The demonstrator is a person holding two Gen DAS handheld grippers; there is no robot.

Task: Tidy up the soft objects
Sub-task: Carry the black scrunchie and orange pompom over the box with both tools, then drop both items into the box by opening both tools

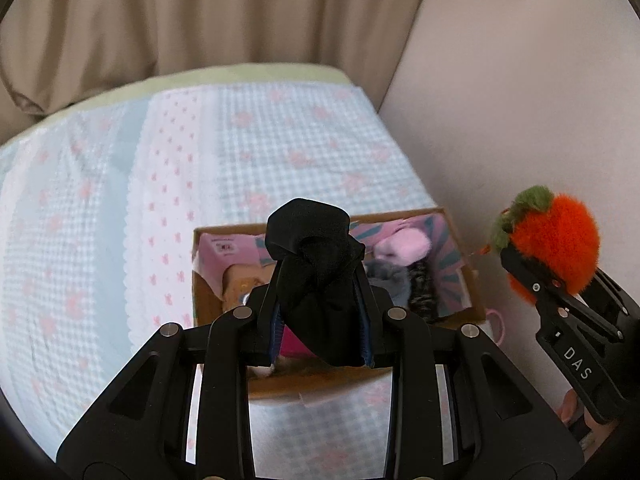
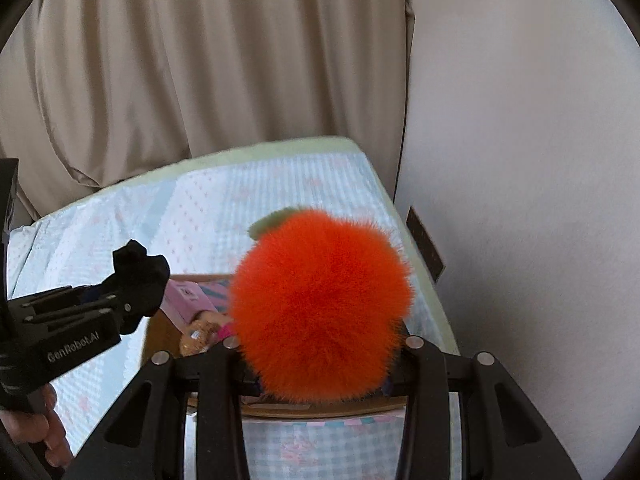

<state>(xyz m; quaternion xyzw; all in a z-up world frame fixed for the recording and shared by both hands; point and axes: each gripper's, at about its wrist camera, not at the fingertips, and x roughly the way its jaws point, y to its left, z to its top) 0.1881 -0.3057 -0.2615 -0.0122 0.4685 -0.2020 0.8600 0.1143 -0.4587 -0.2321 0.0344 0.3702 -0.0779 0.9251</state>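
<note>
The left gripper (image 1: 322, 300), marked "GenRobot.AI", clamps a black sock (image 1: 316, 264); the right gripper (image 2: 320, 364), lettered "DAS", pinches a fluffy orange plush fruit (image 2: 320, 308) above a cardboard box (image 1: 460, 240).

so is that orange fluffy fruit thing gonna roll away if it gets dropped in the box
The orange plush fruit looks round, so it might roll a little. Its long fur probably damps that, and the cardboard box walls should likely contain it.

Bedroom: quilted bed (image 1: 280, 152), curtain (image 1: 180, 12)
</note>
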